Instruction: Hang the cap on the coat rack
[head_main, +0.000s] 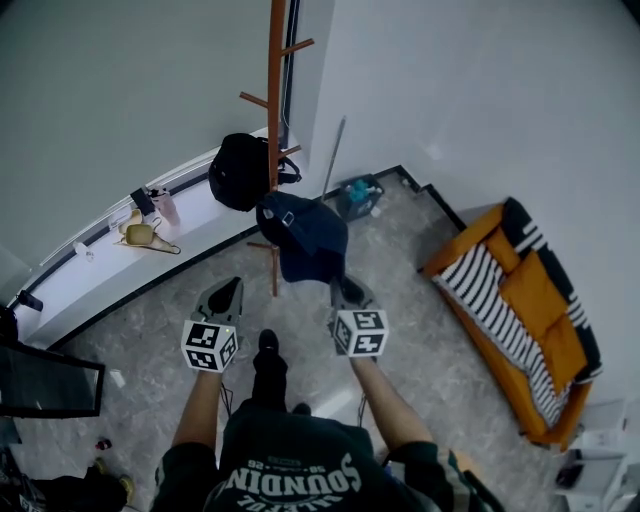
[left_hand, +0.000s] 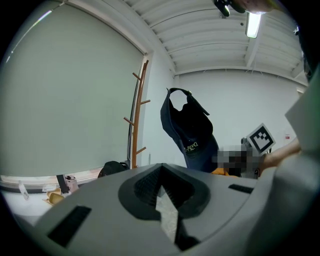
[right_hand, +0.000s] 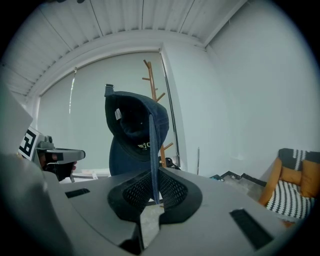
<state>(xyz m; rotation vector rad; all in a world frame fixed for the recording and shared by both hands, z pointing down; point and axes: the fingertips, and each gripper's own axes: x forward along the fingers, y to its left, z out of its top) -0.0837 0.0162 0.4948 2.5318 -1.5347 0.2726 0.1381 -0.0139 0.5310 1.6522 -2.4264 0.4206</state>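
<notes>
Head view: right gripper (head_main: 346, 291) pinches cap (head_main: 305, 236) (navy fabric).

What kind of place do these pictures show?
Probably a living room in a home: there is a tall wooden coat rack, an orange sofa with a striped cushion, and a dark blue cap held in the right gripper.

one cap (head_main: 305, 240), one coat rack (head_main: 275, 90), two hand-held grippers (head_main: 225, 296) (head_main: 346, 291)
</notes>
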